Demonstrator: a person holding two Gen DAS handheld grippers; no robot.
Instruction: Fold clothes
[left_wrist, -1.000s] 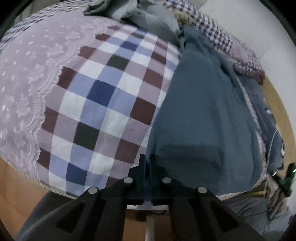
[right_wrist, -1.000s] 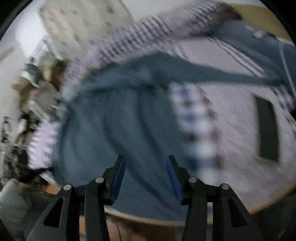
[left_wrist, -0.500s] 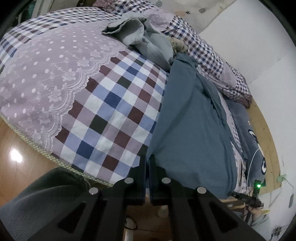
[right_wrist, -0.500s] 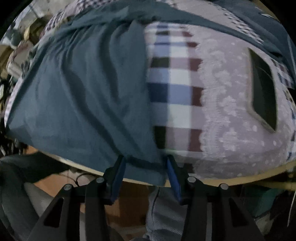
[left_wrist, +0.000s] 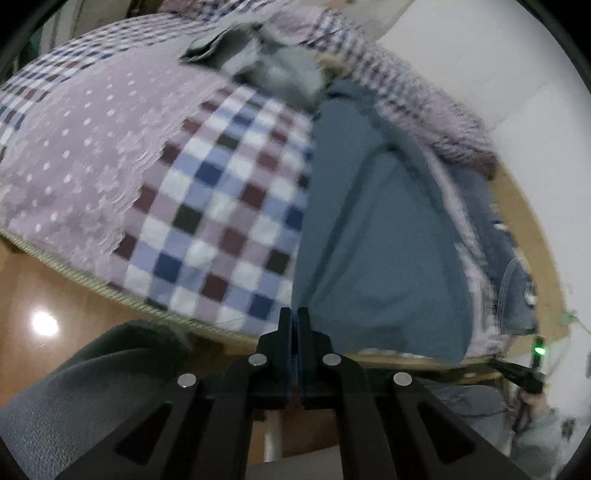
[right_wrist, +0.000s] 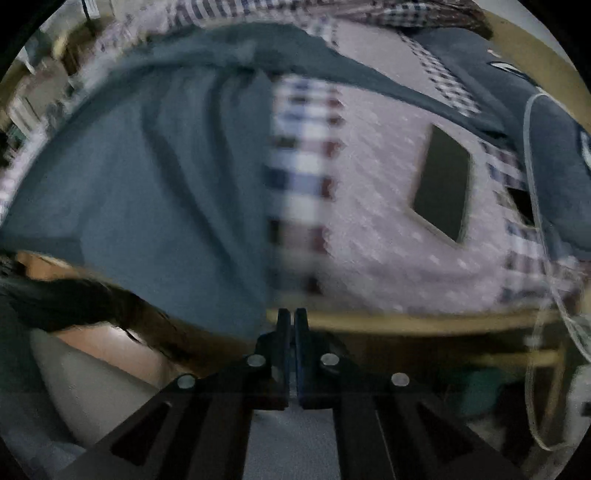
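Note:
A teal-blue garment (left_wrist: 376, 236) lies spread on the checked bedspread (left_wrist: 221, 221), reaching from the near bed edge to the far pillows. My left gripper (left_wrist: 294, 317) is shut on its near left corner at the bed edge. In the right wrist view the same garment (right_wrist: 147, 192) fills the left half. My right gripper (right_wrist: 292, 317) is shut on its near right corner, by the wooden bed rim (right_wrist: 406, 325).
A grey crumpled garment (left_wrist: 266, 62) lies at the far end of the bed. A dark navy garment (left_wrist: 509, 258) lies to the right, also in the right wrist view (right_wrist: 546, 122). A dark flat rectangle (right_wrist: 441, 188) lies on the lace cover. A white cable (right_wrist: 535, 258) hangs at right.
My right gripper was open over the garment, dropped to its near corner and has shut on it. My left gripper stays shut on its corner and has pulled back slightly.

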